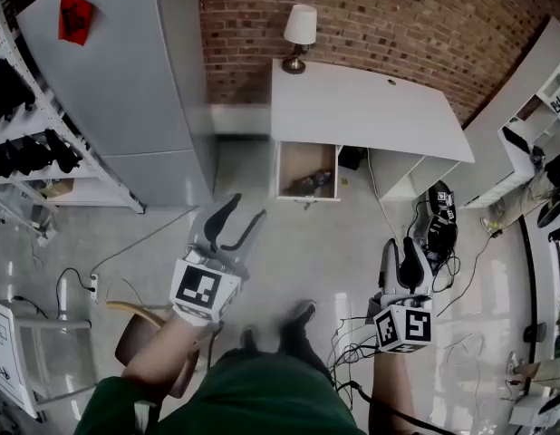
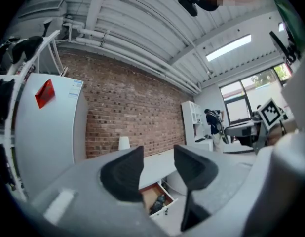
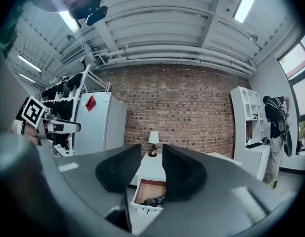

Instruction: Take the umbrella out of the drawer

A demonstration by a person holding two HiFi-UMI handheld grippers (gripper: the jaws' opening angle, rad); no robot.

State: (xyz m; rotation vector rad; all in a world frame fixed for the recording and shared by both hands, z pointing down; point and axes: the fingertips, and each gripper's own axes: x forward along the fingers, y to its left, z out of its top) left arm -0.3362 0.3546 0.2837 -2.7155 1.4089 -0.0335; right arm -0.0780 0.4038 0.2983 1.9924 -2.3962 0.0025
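1. Head view: a white flat-topped desk (image 1: 371,107) is seen against the red brick wall (image 1: 371,16), with a small white-shaded table lamp (image 1: 300,27) at its back left corner.
2. A wood-lined drawer with a white front (image 1: 307,157) is pulled out below the desk's left front edge, so its inside is open from above.
3. The dark folded umbrella (image 1: 313,184) is found lying inside the drawer, toward its front right corner. It is not yet touched.
4. The left gripper, grey with black pads (image 1: 246,208), is held well short of the drawer, jaws apart, nothing between them.
5. The right gripper, of the same build (image 1: 400,243), is likewise held back over the floor, jaws parted and empty.
6. Both are pointed level toward the drawer, which is judged readiness for the approach. The parted jaws are probably set for closing round the umbrella.
7. The task is judged at its start: the drawer is already open, and the reach and lift are outstanding.
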